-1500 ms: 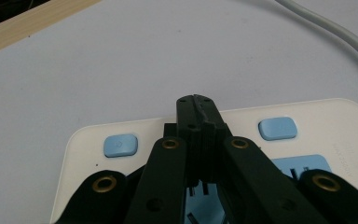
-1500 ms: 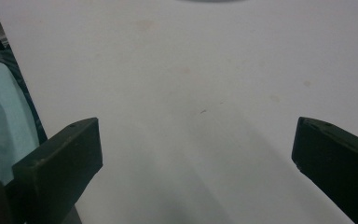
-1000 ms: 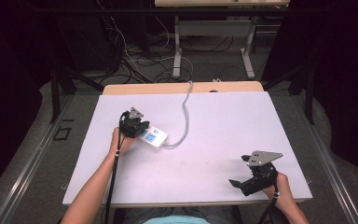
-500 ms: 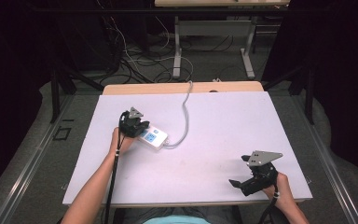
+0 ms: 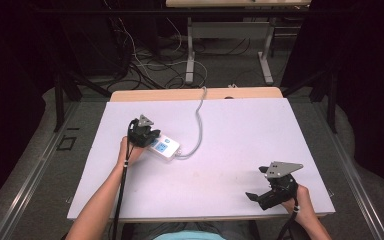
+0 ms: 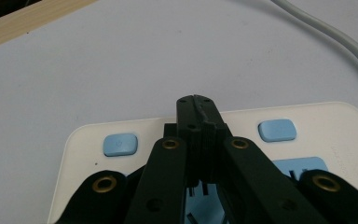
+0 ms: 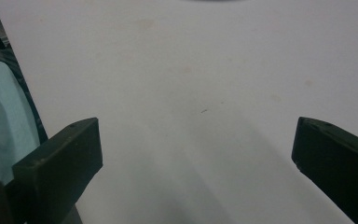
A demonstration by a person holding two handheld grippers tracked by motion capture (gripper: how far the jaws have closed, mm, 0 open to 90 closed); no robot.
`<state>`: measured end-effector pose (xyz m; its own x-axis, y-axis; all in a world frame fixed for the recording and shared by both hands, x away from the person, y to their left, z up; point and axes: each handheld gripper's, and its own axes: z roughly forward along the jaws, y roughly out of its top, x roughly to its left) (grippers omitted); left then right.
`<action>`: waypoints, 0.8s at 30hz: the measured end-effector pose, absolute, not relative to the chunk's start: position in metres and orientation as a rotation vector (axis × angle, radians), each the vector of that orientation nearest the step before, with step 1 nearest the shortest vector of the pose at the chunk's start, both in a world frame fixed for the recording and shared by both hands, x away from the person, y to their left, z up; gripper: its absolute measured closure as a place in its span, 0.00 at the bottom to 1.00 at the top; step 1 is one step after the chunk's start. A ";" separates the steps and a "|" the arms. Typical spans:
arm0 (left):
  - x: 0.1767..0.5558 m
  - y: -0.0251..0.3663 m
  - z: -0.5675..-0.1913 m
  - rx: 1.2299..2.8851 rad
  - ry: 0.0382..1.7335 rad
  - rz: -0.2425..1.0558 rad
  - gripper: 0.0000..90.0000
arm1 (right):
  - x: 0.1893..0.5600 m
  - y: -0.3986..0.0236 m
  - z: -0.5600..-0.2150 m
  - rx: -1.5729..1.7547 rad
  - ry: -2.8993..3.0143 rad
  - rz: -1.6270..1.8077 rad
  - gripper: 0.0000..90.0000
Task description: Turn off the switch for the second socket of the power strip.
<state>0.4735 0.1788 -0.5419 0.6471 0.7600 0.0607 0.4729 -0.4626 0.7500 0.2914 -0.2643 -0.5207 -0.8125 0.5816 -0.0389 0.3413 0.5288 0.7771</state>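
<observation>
A white power strip [image 5: 166, 148] with blue buttons lies left of the table's middle, and its grey cable [image 5: 199, 122] runs to the far edge. My left gripper [image 5: 151, 139] is shut with nothing between its jaws. In the left gripper view its closed tips [image 6: 196, 105] rest over the power strip [image 6: 317, 122], between two blue buttons [image 6: 120, 144] [image 6: 276, 129]. I cannot tell whether the tips touch the strip. My right gripper [image 5: 258, 183] stands open near the front right of the table. In the right gripper view the right gripper [image 7: 196, 140] has only bare table between its jaws.
The white table [image 5: 240, 135] has a wooden strip along its far edge [image 5: 180, 94]. Beyond it the floor holds loose cables [image 5: 145, 65] and the legs of another table [image 5: 190, 45]. A light blue garment [image 7: 2, 116] shows past the table's near edge.
</observation>
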 end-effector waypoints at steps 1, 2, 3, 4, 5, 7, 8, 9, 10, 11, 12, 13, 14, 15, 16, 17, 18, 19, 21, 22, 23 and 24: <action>0.474 0.179 -0.542 2.146 0.951 0.511 1.00 | 0.291 -0.264 -0.521 0.769 2.479 1.164 0.01; 0.474 0.179 -0.542 2.146 0.952 0.511 1.00 | 0.291 -0.264 -0.521 0.770 2.477 1.166 0.01; 0.474 0.179 -0.542 2.145 0.953 0.515 1.00 | 0.292 -0.264 -0.521 0.767 2.478 1.172 0.01; 0.474 0.179 -0.542 2.148 0.958 0.517 1.00 | 0.291 -0.264 -0.521 0.770 2.477 1.166 0.01; 0.473 0.179 -0.541 2.151 0.959 0.517 1.00 | 0.291 -0.265 -0.521 0.768 2.480 1.164 0.01; 0.474 0.179 -0.541 2.152 0.957 0.518 1.00 | 0.291 -0.265 -0.521 0.769 2.477 1.167 0.01; 0.474 0.179 -0.541 2.152 0.957 0.518 1.00 | 0.291 -0.265 -0.520 0.768 2.482 1.166 0.01; 0.474 0.179 -0.541 2.150 0.958 0.518 1.00 | 0.291 -0.265 -0.520 0.783 2.483 1.168 0.01; 0.474 0.179 -0.541 2.149 0.959 0.517 1.00 | 0.291 -0.265 -0.520 0.771 2.482 1.167 0.01; 0.474 0.179 -0.541 2.150 0.959 0.516 1.00 | 0.291 -0.265 -0.520 0.767 2.482 1.166 0.01; 0.474 0.179 -0.541 2.151 0.958 0.517 1.00 | 0.291 -0.265 -0.520 0.769 2.482 1.167 0.01; 0.474 0.179 -0.541 2.152 0.956 0.518 1.00 | 0.291 -0.265 -0.521 0.768 2.478 1.169 0.01; 0.474 0.179 -0.541 2.152 0.956 0.518 1.00 | 0.292 -0.265 -0.521 0.767 2.484 1.165 0.01; 0.474 0.179 -0.541 2.150 0.957 0.517 1.00 | 0.292 -0.265 -0.521 0.767 2.483 1.165 0.01; 0.474 0.179 -0.541 2.150 0.956 0.516 1.00 | 0.291 -0.264 -0.521 0.769 2.478 1.164 0.01; 0.474 0.179 -0.541 2.150 0.957 0.515 1.00 | 0.291 -0.264 -0.521 0.770 2.478 1.164 0.01; 0.474 0.179 -0.541 2.150 0.957 0.514 1.00 | 0.292 -0.264 -0.521 0.770 2.479 1.164 0.01; 0.474 0.179 -0.541 2.152 0.955 0.515 1.00 | 0.292 -0.264 -0.521 0.770 2.479 1.165 0.01; 0.474 0.177 -0.542 2.137 0.955 0.535 1.00 | 0.292 -0.264 -0.521 0.769 2.478 1.164 0.01; 0.473 0.177 -0.541 2.150 0.953 0.528 1.00 | 0.292 -0.264 -0.521 0.770 2.479 1.165 0.01; 0.473 0.177 -0.540 2.161 0.950 0.517 1.00 | 0.292 -0.264 -0.521 0.768 2.482 1.165 0.01; 0.473 0.177 -0.540 2.161 0.951 0.515 1.00 | 0.292 -0.264 -0.521 0.766 2.485 1.165 0.01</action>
<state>0.4730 0.1769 -0.5404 0.6499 0.7566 0.0724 0.4739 -0.4778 0.7397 0.2918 -0.2643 -0.5208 -0.8160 0.5770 -0.0364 0.3411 0.5313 0.7755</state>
